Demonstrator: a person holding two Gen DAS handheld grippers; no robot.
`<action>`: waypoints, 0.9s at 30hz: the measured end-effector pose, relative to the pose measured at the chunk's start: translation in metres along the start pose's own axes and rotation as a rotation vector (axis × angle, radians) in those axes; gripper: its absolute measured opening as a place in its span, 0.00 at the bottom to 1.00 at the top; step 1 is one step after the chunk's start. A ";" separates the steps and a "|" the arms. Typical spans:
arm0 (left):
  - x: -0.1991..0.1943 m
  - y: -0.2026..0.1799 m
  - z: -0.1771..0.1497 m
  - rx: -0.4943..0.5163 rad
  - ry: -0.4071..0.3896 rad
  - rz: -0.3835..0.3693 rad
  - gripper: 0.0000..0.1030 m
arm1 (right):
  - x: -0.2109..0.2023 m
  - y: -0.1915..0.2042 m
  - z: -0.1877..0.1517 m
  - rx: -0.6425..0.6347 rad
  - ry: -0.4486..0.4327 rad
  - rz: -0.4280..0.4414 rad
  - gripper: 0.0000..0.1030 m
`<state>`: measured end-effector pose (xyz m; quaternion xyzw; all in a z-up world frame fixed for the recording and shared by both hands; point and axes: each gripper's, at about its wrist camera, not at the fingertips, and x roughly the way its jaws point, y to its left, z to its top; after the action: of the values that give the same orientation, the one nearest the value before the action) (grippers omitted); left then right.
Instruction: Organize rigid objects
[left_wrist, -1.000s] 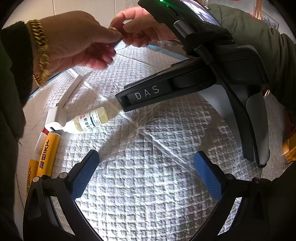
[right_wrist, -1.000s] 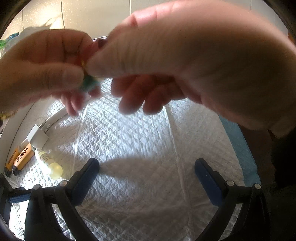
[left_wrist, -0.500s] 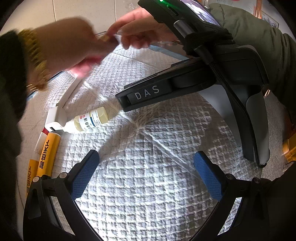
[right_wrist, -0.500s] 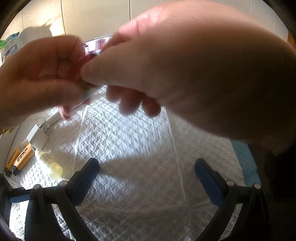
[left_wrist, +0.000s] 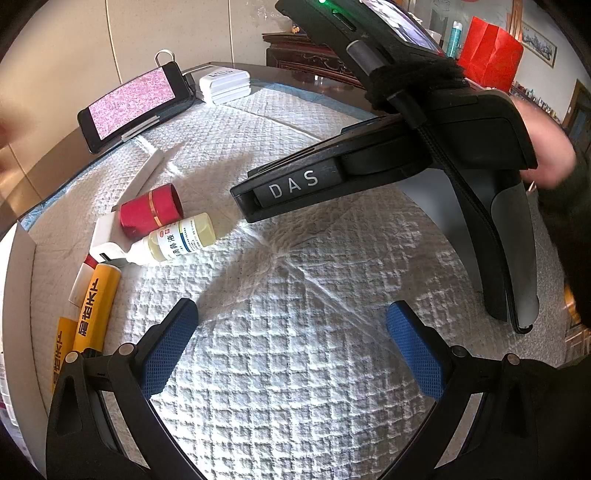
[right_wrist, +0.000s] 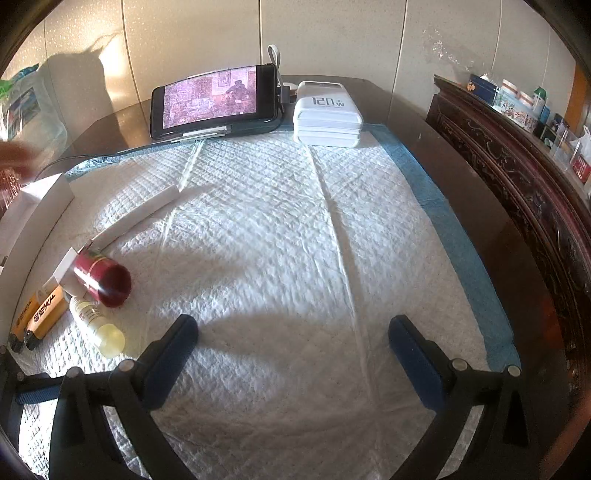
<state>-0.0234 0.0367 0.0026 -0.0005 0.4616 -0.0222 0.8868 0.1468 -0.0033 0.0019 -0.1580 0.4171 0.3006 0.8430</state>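
Both our grippers — left (left_wrist: 291, 332) and right (right_wrist: 293, 338) — sit spread wide over the white pad (right_wrist: 280, 236), gripping nothing. A red cap (left_wrist: 151, 214) lies touching the small bottle (left_wrist: 173, 242) — yellow tubes (left_wrist: 94, 310) beside them.

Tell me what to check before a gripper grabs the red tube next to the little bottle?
1. Left gripper open, nothing in it: ok.
2. Right gripper open, nothing in it: ok.
3. Red tube lying in plain view: ok.
4. Red tube clear of its neighbours: not ok, the little bottle lies tight against it.
5. Hands clear of the tube: ok.
6. Tube empty or full: cannot tell.
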 end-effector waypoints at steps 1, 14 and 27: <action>0.000 0.000 0.000 0.000 0.000 0.000 1.00 | 0.000 0.000 0.000 0.000 0.000 0.000 1.00; -0.003 0.000 0.001 0.000 0.001 0.001 1.00 | -0.001 0.001 0.000 0.001 0.000 0.000 1.00; -0.007 -0.001 -0.002 -0.031 0.000 0.040 1.00 | -0.005 0.000 -0.002 0.005 -0.005 0.013 1.00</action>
<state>-0.0290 0.0365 0.0078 -0.0051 0.4619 0.0026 0.8869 0.1432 -0.0061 0.0049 -0.1525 0.4168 0.3053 0.8425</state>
